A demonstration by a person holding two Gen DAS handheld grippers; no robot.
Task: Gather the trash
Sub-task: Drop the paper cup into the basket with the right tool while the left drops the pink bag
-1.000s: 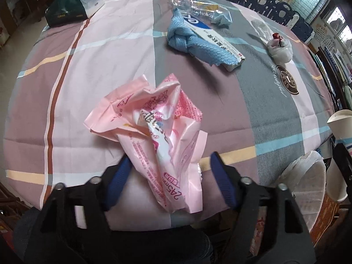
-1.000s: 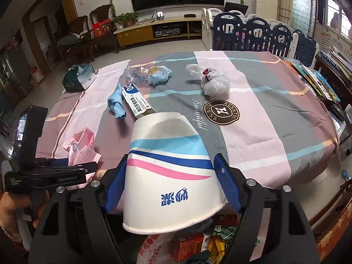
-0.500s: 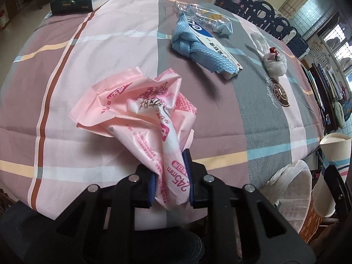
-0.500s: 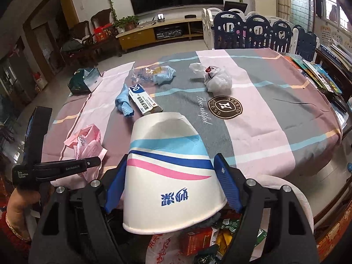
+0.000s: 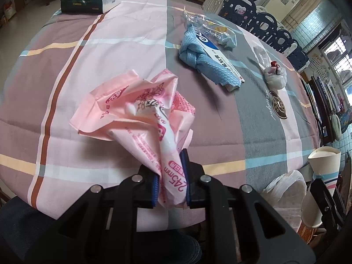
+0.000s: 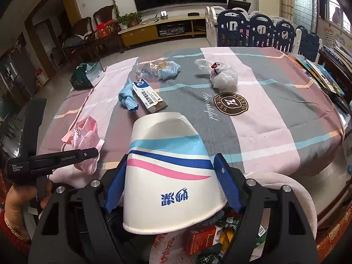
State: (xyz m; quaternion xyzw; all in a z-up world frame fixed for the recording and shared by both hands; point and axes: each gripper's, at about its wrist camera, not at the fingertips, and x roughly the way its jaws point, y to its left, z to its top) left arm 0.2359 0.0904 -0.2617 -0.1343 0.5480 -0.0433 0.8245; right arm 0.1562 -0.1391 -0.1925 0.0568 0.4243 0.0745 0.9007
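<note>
My left gripper [image 5: 171, 177] is shut on a crumpled pink plastic wrapper [image 5: 140, 114] at the near edge of the table; the wrapper also shows in the right wrist view [image 6: 84, 135]. My right gripper [image 6: 172, 183] is shut on an upside-down white paper cup [image 6: 170, 176] with blue and pink stripes, held over a trash bin [image 6: 305, 200] lined with a white bag and holding several wrappers. The cup also shows in the left wrist view [image 5: 319, 176].
On the striped tablecloth [image 6: 264, 118] lie a blue cloth [image 5: 204, 63], a white medicine box [image 6: 149, 98], a clear plastic wrapper [image 6: 154, 68], a knotted white bag [image 6: 223, 76] and a dark green bag [image 6: 85, 78]. Blue chairs [image 6: 264, 30] stand behind.
My left gripper closed on the pink wrapper and lifted it slightly off the cloth. My right gripper, still holding the cup, moved over the trash bin.
</note>
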